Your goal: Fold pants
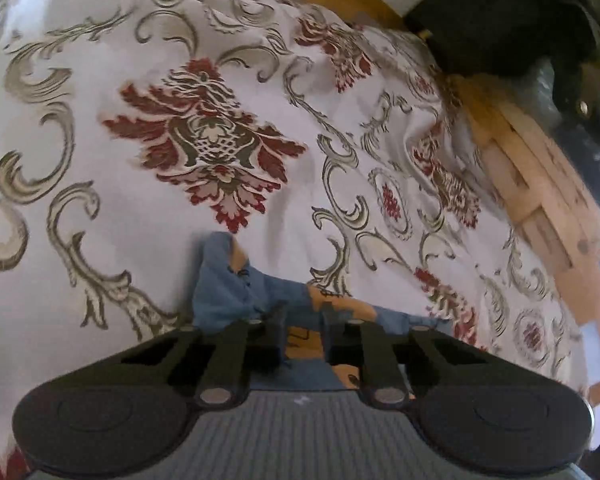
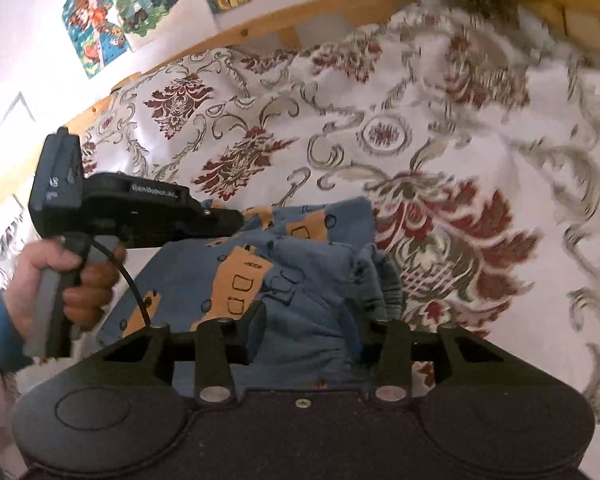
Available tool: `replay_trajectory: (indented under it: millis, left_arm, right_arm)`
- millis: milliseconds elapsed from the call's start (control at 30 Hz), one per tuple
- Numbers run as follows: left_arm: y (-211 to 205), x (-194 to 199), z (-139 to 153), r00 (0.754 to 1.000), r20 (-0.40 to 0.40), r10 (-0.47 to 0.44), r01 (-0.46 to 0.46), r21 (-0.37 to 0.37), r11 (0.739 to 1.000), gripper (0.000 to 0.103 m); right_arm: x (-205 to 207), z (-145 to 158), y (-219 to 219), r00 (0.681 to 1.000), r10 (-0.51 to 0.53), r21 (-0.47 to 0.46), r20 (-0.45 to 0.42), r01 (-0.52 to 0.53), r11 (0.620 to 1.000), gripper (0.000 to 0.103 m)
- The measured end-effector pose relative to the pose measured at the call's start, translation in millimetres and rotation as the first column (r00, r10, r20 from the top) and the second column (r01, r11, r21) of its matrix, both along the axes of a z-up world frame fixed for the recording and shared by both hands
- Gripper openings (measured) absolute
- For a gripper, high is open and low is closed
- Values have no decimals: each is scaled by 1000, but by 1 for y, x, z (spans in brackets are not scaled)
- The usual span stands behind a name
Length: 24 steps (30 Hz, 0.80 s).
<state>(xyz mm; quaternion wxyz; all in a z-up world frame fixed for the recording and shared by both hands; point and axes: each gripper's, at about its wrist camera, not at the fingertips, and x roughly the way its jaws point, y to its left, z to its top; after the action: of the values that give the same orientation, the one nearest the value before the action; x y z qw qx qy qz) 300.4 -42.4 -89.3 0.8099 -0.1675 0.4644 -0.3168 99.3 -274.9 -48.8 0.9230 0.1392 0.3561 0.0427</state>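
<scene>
Left tool [image 1: 303,326]: I see it narrowed, pinching the pants [image 2: 236,280] edge.
Right tool [image 2: 312,330]: spread wide over the waistband.
Bedspread [image 2: 440,128]: open room beyond.

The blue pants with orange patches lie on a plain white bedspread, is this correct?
Not quite. The pants are blue with orange patches, but the bedspread is not plain: it is white with red and grey-green ornaments. Both wrist views show this.
</scene>
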Motion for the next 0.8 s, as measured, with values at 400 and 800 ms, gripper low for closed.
replay_trajectory:
  millis: [400, 800]
  left_arm:
    - [30, -92, 18, 997, 57, -46, 27, 310, 950, 74]
    - [47, -141, 31, 998, 55, -16, -9, 423, 906, 85]
  right_arm:
    - [-6, -2, 32, 979, 195, -83, -62, -199, 976, 57]
    - [-34, 6, 33, 968, 234, -146, -96, -246, 958, 59]
